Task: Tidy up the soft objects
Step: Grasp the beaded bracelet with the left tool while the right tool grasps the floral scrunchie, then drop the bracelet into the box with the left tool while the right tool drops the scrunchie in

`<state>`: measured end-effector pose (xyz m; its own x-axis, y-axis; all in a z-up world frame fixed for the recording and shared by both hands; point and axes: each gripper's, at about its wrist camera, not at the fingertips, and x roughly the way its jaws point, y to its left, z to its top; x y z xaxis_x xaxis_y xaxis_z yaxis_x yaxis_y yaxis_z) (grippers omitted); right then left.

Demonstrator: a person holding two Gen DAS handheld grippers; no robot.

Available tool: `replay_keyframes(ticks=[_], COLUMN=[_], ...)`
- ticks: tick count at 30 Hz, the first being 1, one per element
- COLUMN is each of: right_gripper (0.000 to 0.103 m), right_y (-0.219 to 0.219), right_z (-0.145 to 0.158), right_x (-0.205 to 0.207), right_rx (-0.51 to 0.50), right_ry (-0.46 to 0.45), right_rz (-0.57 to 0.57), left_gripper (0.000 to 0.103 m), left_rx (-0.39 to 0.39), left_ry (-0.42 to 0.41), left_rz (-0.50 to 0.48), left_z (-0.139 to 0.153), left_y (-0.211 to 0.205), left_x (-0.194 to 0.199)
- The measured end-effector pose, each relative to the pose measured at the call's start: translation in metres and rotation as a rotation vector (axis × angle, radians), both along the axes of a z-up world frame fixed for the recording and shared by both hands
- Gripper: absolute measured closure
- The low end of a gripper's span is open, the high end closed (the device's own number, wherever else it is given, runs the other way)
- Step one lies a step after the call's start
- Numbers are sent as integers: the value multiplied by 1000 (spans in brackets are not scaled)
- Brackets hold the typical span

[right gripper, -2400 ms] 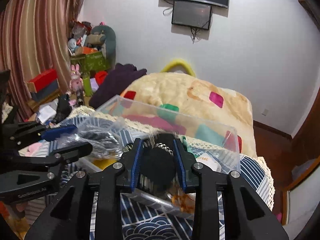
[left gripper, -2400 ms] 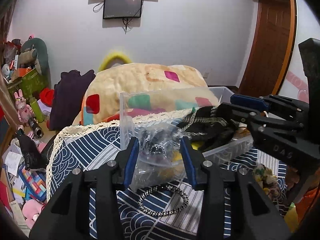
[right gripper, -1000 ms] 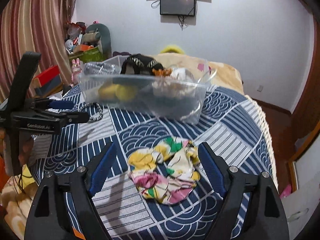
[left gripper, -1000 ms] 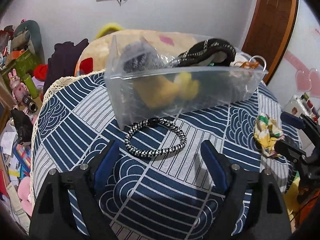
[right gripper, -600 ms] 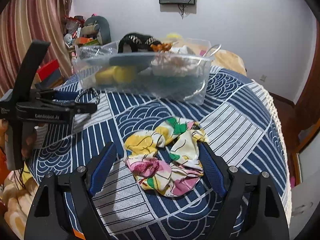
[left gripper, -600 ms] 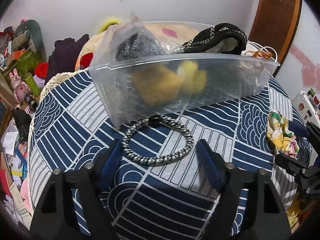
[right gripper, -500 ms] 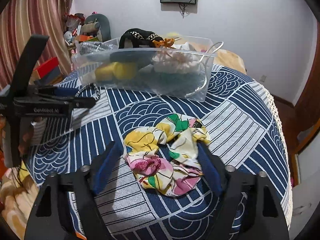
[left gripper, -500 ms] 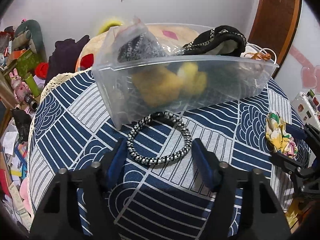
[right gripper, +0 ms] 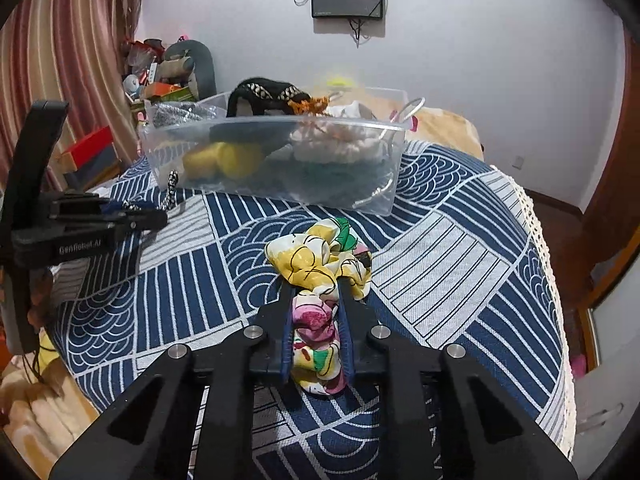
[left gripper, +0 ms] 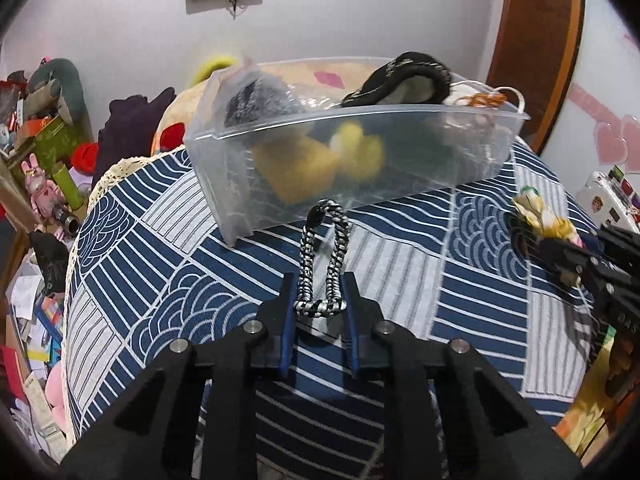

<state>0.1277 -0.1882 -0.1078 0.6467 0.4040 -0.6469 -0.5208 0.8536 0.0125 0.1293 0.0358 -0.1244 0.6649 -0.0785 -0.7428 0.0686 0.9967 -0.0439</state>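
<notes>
Left gripper [left gripper: 319, 300] has its jaws pinched on the black-and-white braided band [left gripper: 322, 258], squeezing it into a long loop just in front of the clear bin [left gripper: 400, 176]. Right gripper [right gripper: 313, 308] is clamped on the floral scrunchie [right gripper: 318, 276], over the blue patterned tablecloth [right gripper: 460, 272], nearer than the bin.

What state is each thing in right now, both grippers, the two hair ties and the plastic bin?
left gripper: shut on braided hair tie
braided hair tie: squeezed into a long narrow loop
right gripper: shut on floral scrunchie
floral scrunchie: bunched, pinched at its near end
clear plastic bin: no lid, filled above the rim with soft items, resting on the patterned cloth
</notes>
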Motion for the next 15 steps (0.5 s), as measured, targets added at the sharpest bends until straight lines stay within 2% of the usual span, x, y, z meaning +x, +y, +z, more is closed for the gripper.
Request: replay_keyframes(ticks=[15], right_gripper=[88], right_y=[4], right_z=[47], right_x=[-4], right_rx=[97], right_ry=[-129], right_rz=[-1], left_gripper=[83], left_rx=[35], left_ry=[-158], left_rz=[-48], left_z=[50], left_y=[-25], left_x=[-32])
